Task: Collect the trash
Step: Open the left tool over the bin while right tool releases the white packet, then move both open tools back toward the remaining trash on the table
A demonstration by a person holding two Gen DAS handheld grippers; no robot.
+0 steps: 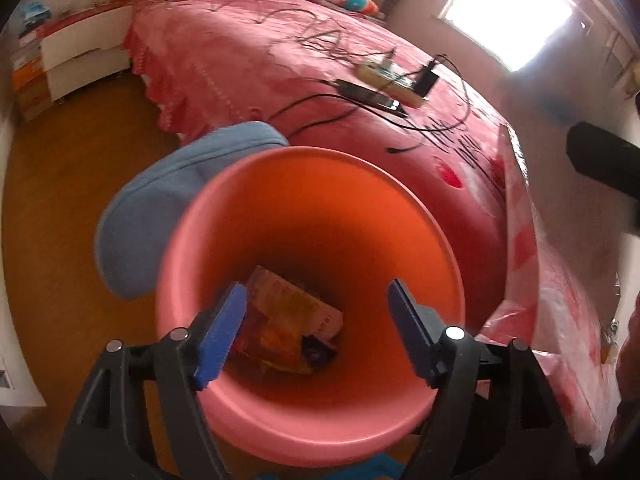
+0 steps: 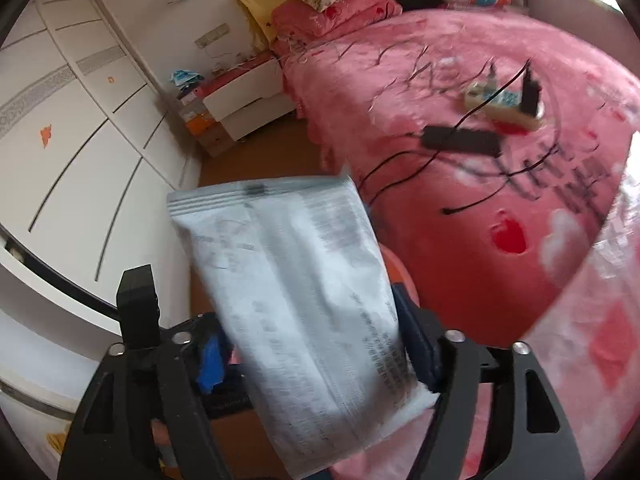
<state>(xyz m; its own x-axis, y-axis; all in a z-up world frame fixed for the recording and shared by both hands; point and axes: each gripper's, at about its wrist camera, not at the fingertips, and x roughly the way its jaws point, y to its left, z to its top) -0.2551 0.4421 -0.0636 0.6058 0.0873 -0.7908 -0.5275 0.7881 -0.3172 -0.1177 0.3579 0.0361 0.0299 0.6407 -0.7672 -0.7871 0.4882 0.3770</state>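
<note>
A white printed packet (image 2: 304, 304) is gripped between the fingers of the right gripper (image 2: 320, 344), beside the pink bed (image 2: 480, 160). The left gripper (image 1: 316, 320) is held released over the pink bin (image 1: 312, 420), where wrappers (image 1: 292, 320) are seen, beside the same bed.

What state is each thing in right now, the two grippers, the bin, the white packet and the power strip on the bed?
left gripper: open, empty, above the bin mouth.
right gripper: shut on the white packet.
white packet: held between the fingers, sticking up, blurred.
pink bin: upright, uncovered, wrappers at the bottom.
power strip: lying on the bed, plugs and cables attached.
</note>
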